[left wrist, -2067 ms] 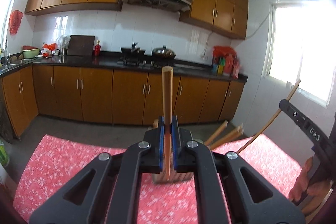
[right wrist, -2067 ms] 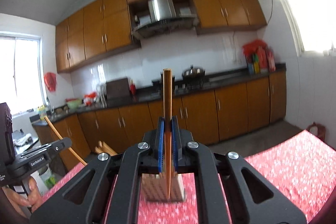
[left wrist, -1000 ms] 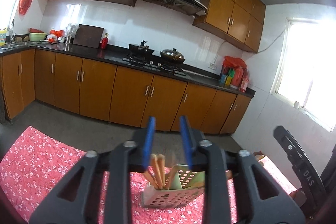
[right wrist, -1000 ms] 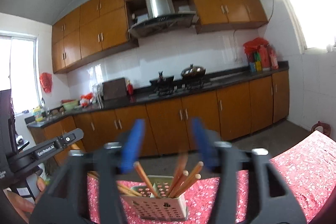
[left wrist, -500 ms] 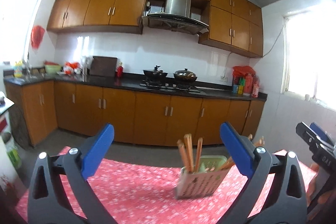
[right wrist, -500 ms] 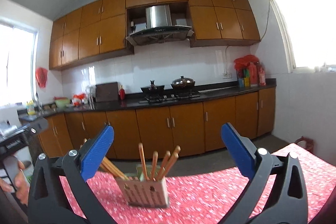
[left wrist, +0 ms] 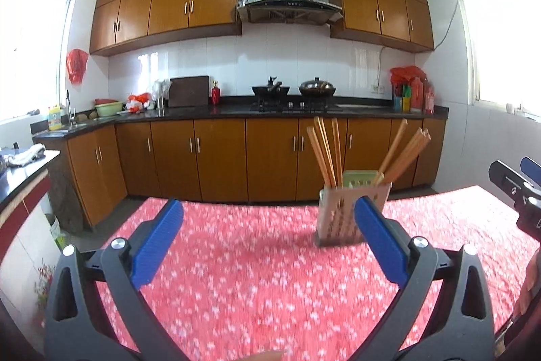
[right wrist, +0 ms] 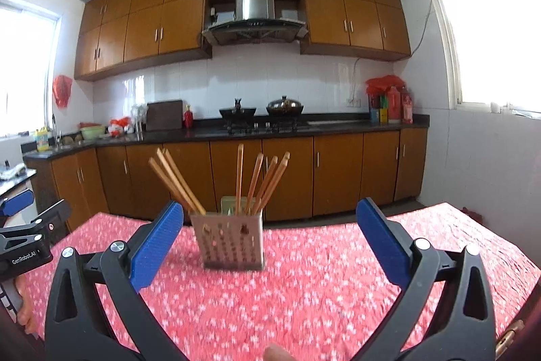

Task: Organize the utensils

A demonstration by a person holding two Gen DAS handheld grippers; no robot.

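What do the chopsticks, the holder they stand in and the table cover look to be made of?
Chopsticks: probably wood or bamboo, a matt orange-tan with squared tops.
Holder: likely plastic, a pale beige box with rows of drain holes and a green insert behind; the blur leaves its finish open.
Table cover: red with small white flowers, wrinkled near the far edge, so cloth or thin vinyl.

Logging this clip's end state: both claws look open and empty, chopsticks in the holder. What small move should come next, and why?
Probably back both off and stop. The left claw and right claw are open and empty, and every visible chopstick stands in the holder; none shows on the tablecloth.
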